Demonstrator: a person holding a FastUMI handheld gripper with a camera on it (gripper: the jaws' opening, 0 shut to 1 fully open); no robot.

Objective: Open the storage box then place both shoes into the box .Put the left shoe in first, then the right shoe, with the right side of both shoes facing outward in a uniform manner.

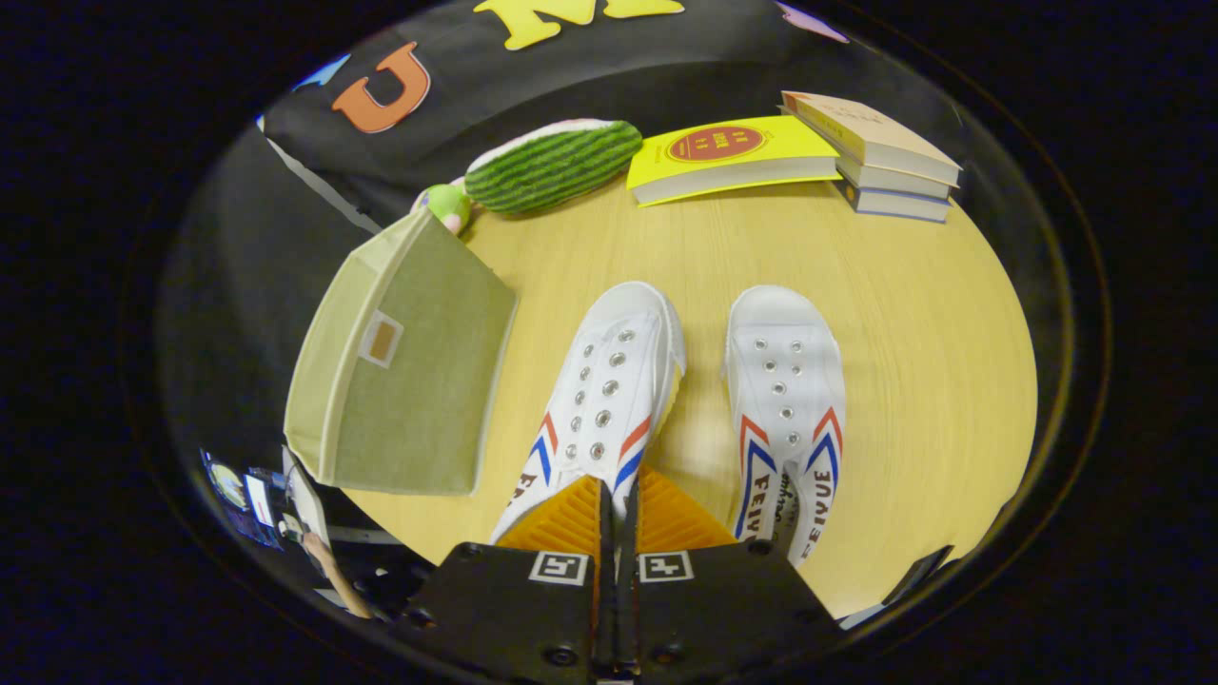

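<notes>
Green fabric box (400,366) at left, lid on. Gripper (618,509), ribbed orange fingers pressed together, over 2 white canvas shoes (609,390).

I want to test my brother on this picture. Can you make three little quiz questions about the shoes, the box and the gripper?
1. True or false: both white shoes are already inside the green box.
2. What is the gripper doing? A) closed on part of the left shoe B) wide open above the books C) holding the plush toy
3. Fill in: the yellow book lies between the plush toy and a stack of ____.

Key
1. False: the left shoe and the right shoe stand on the table, and the box beside them is closed.
2. A
3. books
</notes>
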